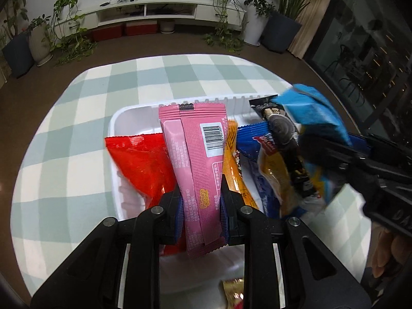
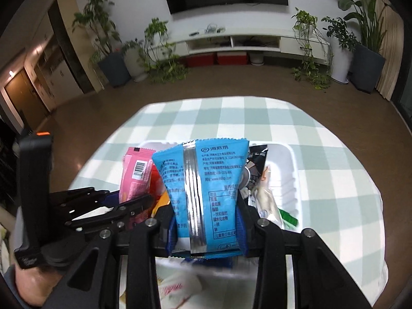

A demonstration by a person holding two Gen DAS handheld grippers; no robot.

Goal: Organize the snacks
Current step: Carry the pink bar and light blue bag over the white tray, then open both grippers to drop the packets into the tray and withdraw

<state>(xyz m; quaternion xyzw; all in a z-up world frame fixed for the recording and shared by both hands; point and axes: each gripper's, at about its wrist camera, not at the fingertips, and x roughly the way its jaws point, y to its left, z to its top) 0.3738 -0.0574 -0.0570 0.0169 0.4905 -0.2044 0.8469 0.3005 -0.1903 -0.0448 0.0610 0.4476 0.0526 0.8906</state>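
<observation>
My left gripper point(image 1: 200, 193) is shut on a pink snack packet point(image 1: 198, 159) and holds it over the white tray point(image 1: 121, 118). My right gripper point(image 2: 206, 213) is shut on a light blue snack packet point(image 2: 206, 180), held over the same tray point(image 2: 291, 170). That blue packet also shows in the left wrist view point(image 1: 311, 108), at the right. In the tray lie a red packet point(image 1: 141, 164), an orange packet point(image 1: 231, 164), a dark blue packet point(image 1: 255, 141) and a black packet point(image 1: 285, 139). The pink packet also shows in the right wrist view point(image 2: 136, 175), left of the blue one.
The tray sits on a table with a green and white checked cloth point(image 1: 167, 77). A gold wrapped snack point(image 1: 231, 291) lies near the front edge. A white wrapper point(image 2: 177, 288) lies below the right gripper. Potted plants and a white TV cabinet point(image 2: 231, 41) stand beyond the table.
</observation>
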